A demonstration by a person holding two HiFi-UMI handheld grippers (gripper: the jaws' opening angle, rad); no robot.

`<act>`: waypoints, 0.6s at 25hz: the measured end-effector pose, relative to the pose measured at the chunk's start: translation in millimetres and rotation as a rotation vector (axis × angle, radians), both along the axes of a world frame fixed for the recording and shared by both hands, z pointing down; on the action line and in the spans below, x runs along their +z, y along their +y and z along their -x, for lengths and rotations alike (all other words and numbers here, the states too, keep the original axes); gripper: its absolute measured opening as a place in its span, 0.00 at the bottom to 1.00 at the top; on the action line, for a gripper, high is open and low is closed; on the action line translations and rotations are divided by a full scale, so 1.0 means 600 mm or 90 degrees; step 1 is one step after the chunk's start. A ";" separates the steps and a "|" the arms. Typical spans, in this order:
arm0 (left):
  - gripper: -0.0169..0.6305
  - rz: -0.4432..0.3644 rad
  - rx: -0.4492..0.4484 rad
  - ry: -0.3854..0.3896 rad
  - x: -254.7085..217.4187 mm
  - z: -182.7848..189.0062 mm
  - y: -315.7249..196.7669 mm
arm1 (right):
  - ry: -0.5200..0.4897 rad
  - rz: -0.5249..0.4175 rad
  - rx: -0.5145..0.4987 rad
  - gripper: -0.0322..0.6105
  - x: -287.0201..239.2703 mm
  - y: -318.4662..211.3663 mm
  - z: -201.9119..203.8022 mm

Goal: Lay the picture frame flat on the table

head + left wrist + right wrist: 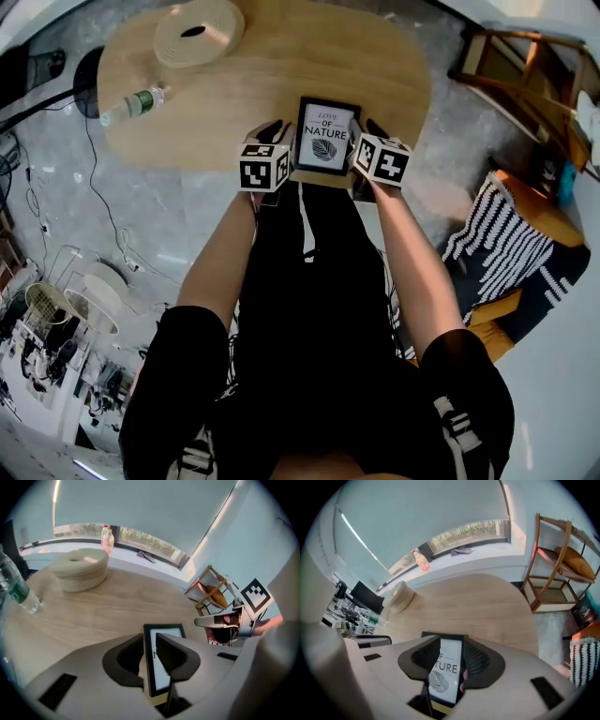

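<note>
A black picture frame [325,136] with a leaf print stands upright at the near edge of the wooden table [234,94]. My two grippers flank it. The left gripper [277,133] is on the frame's left side. In the left gripper view the frame [162,632] is seen nearly edge-on, and the left gripper [149,639] is shut on it. The right gripper [367,131] is on the frame's right side. In the right gripper view the frame [446,670] sits slanted between the wide jaws of the right gripper [447,643], and no pad clearly presses on it.
A round cream coil [198,31] and a lying water bottle [136,101] are on the table's far left. A wooden chair [525,66] and a striped cushion [506,244] stand to the right. Cables and racks cover the floor on the left.
</note>
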State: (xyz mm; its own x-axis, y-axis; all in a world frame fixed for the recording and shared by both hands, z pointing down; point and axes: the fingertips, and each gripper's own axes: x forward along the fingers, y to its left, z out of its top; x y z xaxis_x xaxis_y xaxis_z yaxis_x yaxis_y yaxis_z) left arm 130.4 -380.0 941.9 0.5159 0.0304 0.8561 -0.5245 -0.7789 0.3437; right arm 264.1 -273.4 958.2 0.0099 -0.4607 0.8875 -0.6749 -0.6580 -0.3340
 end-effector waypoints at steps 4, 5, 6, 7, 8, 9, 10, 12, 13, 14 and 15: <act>0.16 -0.050 -0.057 0.092 -0.178 -0.029 -0.053 | 0.085 -0.106 0.001 0.30 -0.190 -0.062 -0.013; 0.16 -0.072 -0.061 0.119 -0.228 -0.039 -0.069 | 0.115 -0.136 0.000 0.29 -0.246 -0.080 -0.019; 0.16 -0.095 -0.058 0.143 -0.280 -0.046 -0.082 | 0.145 -0.164 0.000 0.28 -0.305 -0.095 -0.021; 0.15 -0.119 -0.050 0.164 -0.333 -0.051 -0.092 | 0.175 -0.189 -0.002 0.27 -0.363 -0.108 -0.021; 0.14 -0.145 -0.040 0.185 -0.387 -0.054 -0.099 | 0.204 -0.214 -0.006 0.26 -0.422 -0.118 -0.020; 0.13 -0.170 -0.029 0.205 -0.441 -0.054 -0.103 | 0.232 -0.236 -0.011 0.25 -0.478 -0.126 -0.018; 0.12 -0.193 -0.020 0.223 -0.495 -0.051 -0.104 | 0.260 -0.258 -0.017 0.24 -0.534 -0.130 -0.014; 0.11 -0.240 -0.008 0.261 -0.602 -0.042 -0.103 | 0.317 -0.308 -0.024 0.21 -0.647 -0.134 -0.007; 0.11 -0.266 -0.006 0.283 -0.656 -0.039 -0.105 | 0.348 -0.337 -0.023 0.18 -0.705 -0.137 -0.007; 0.10 -0.294 -0.007 0.305 -0.707 -0.037 -0.110 | 0.380 -0.366 -0.020 0.16 -0.761 -0.140 -0.009; 0.09 -0.320 -0.010 0.325 -0.755 -0.033 -0.114 | 0.408 -0.393 -0.019 0.15 -0.813 -0.143 -0.008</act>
